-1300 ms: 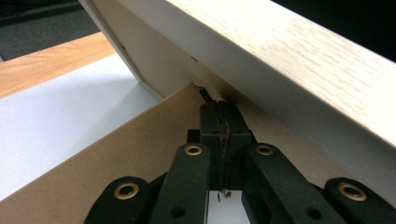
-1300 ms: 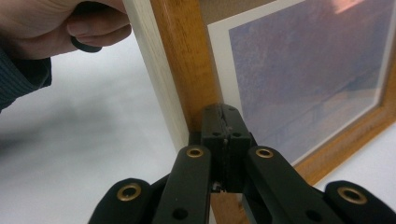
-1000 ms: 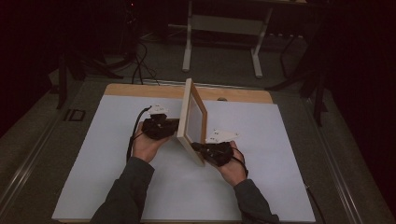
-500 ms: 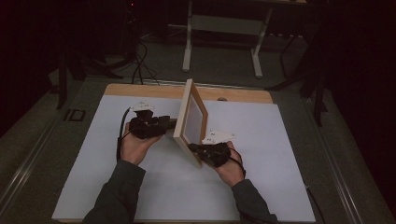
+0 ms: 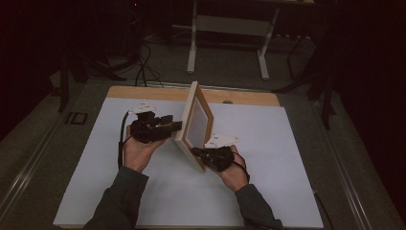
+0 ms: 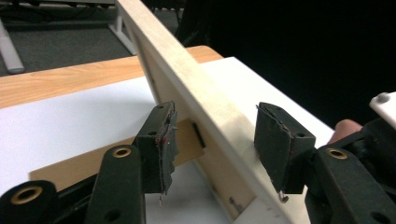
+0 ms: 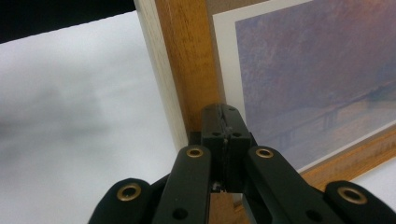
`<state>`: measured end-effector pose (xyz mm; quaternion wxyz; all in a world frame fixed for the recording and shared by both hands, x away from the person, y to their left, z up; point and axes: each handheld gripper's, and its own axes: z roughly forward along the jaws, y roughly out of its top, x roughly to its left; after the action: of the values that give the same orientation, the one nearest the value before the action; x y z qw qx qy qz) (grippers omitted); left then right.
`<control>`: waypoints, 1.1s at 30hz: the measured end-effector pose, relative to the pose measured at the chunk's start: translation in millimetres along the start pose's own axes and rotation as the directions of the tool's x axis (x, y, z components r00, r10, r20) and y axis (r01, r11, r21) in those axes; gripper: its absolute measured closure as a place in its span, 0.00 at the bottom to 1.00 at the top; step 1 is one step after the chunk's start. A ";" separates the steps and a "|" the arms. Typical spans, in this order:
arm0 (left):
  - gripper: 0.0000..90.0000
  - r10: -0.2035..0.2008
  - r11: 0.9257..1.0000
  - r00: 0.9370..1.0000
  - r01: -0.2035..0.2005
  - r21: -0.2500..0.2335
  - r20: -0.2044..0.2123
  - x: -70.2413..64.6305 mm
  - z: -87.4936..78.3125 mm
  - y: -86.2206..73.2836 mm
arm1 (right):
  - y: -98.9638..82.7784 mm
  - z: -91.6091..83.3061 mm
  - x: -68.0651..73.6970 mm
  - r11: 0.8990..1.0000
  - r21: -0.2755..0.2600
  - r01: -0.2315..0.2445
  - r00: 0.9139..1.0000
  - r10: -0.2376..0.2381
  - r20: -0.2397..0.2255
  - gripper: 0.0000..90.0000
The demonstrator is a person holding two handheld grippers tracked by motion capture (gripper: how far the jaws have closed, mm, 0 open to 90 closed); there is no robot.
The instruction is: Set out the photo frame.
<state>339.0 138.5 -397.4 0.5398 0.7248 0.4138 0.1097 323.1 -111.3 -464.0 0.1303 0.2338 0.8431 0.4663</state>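
Picture frame: a wooden picture frame stands on edge near the middle of the white table, tilted, with its lower corner close to the right gripper.
Frame front: in the right gripper view the frame carries a hazy purple print behind a pale border; its top and right parts are cut off by the picture edge.
Frame back: in the left gripper view the frame shows its pale side edge and part of a brown backing; the rest of the back is hidden behind the jaws.
Left gripper: the left gripper sits at the frame's back edge; in its own view the jaws are spread, one on each side of the frame's edge, and they have just been opening. The pads do not press on the wood.
Right gripper: the right gripper is at the frame's lower corner; in its own view the jaws are pressed together, tips against the frame's front by the inner edge of the wood. Whether anything thin lies between them cannot be made out.
Hands: the left hand and right hand come in from the bottom, sleeves cut off by the picture edge.
Surroundings: the floor beyond the table is dark and hard to make out.
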 end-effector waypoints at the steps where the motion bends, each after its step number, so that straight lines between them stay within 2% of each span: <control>1: 0.54 -0.005 1.000 1.000 0.005 -0.001 -0.001 -1.6 -0.3 0.1 | 0.3 0.4 0.4 1.000 0.001 -0.001 1.000 0.001 0.000 1.00; 7: 0.50 -0.002 1.000 1.000 0.002 0.011 -0.002 -9.4 -0.6 -0.5 | 0.8 2.4 0.9 1.000 0.000 0.000 1.000 0.000 0.001 1.00; 8: 0.50 0.014 1.000 1.000 -0.013 0.027 -0.018 -12.9 0.7 -1.5 | 0.8 2.6 0.9 1.000 -0.001 -0.001 1.000 0.001 0.001 1.00; 10: 0.48 0.020 0.999 0.999 -0.019 0.037 -0.028 -15.4 2.6 -3.1 | 0.5 3.0 1.2 1.000 -0.002 -0.006 1.000 0.006 0.003 1.00; 20: 0.48 0.037 0.997 0.999 -0.035 0.066 -0.035 -23.4 11.7 -9.3 | -0.8 4.0 0.4 1.000 0.009 -0.010 1.000 0.010 0.008 1.00; 21: 0.49 0.065 0.994 0.996 -0.059 0.094 -0.055 -28.2 16.5 -13.1 | -0.9 4.1 0.4 1.000 0.009 -0.011 1.000 0.011 0.009 1.00; 26: 0.51 0.054 0.996 0.996 -0.048 0.081 -0.064 -29.3 17.3 -15.5 | -1.7 3.9 0.5 1.000 0.013 -0.005 1.000 0.005 0.009 1.00; 28: 0.54 0.049 0.995 0.995 -0.041 0.087 -0.092 -31.0 16.6 -15.4 | -3.4 4.0 1.0 1.000 0.021 0.002 1.000 -0.002 0.012 0.99; 33: 0.59 0.041 0.995 0.993 -0.031 0.092 -0.114 -27.3 14.3 -14.9 | -6.3 0.8 -3.1 1.000 0.021 -0.006 1.000 0.005 0.030 0.95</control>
<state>323.2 110.1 -408.2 0.4795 0.7482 0.4359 0.1425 324.4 -115.2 -469.8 0.1392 0.2446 0.8453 0.4542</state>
